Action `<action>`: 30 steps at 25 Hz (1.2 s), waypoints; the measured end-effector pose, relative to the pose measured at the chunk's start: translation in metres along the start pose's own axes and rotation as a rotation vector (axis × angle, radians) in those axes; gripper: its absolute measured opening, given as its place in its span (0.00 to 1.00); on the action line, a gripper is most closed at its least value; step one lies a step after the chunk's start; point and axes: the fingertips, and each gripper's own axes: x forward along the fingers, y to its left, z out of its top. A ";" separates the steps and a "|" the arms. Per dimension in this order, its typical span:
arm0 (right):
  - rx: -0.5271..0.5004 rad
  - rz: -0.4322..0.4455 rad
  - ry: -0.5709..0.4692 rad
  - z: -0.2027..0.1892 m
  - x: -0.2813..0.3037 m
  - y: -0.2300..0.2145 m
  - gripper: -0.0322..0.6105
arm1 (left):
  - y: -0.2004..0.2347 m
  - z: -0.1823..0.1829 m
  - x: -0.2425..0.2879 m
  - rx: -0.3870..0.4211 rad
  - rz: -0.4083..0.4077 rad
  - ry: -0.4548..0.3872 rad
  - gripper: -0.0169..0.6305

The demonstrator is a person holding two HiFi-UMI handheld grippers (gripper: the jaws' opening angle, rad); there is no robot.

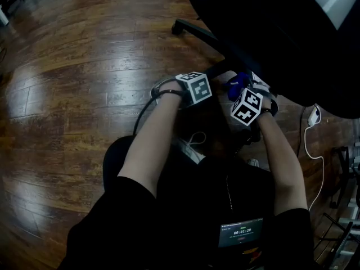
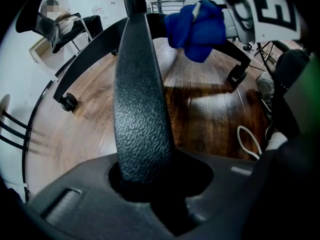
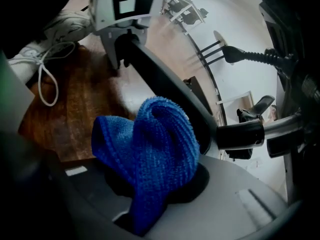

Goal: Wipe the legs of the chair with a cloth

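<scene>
Left gripper (image 2: 155, 184) clamps the chair leg (image 2: 140, 109); right gripper (image 3: 150, 194) grasps a blue cloth (image 3: 150, 149) just beside that leg.

The only thing you can read is on the small screen (image 1: 241, 232) at your chest in the head view: a timer showing 00:01:20. The finer lines above and below it are too small to make out. Your left-hand marker cube (image 1: 195, 88) and right-hand marker cube (image 1: 247, 106) carry black-and-white square patterns, not letters.
</scene>
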 end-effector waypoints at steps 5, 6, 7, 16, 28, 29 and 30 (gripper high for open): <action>-0.003 0.127 -0.027 -0.030 -0.032 0.068 0.18 | 0.002 -0.002 0.001 0.001 0.004 0.000 0.15; -0.017 0.154 -0.021 -0.038 -0.039 0.083 0.18 | 0.002 -0.002 0.002 0.000 0.006 0.002 0.15; -0.037 0.176 -0.015 -0.046 -0.046 0.098 0.18 | 0.002 -0.003 0.002 0.000 0.009 0.006 0.15; -0.069 0.223 -0.008 -0.067 -0.059 0.133 0.18 | 0.002 -0.008 0.000 -0.010 0.016 0.036 0.15; -0.004 0.044 0.033 -0.007 0.001 0.014 0.18 | -0.001 -0.006 0.001 0.026 -0.023 0.057 0.15; -0.004 0.027 0.038 -0.002 0.006 0.003 0.18 | -0.002 -0.006 0.001 0.031 -0.026 0.057 0.15; -0.001 0.011 0.038 0.003 0.011 -0.007 0.18 | -0.002 -0.005 0.001 0.035 -0.029 0.056 0.15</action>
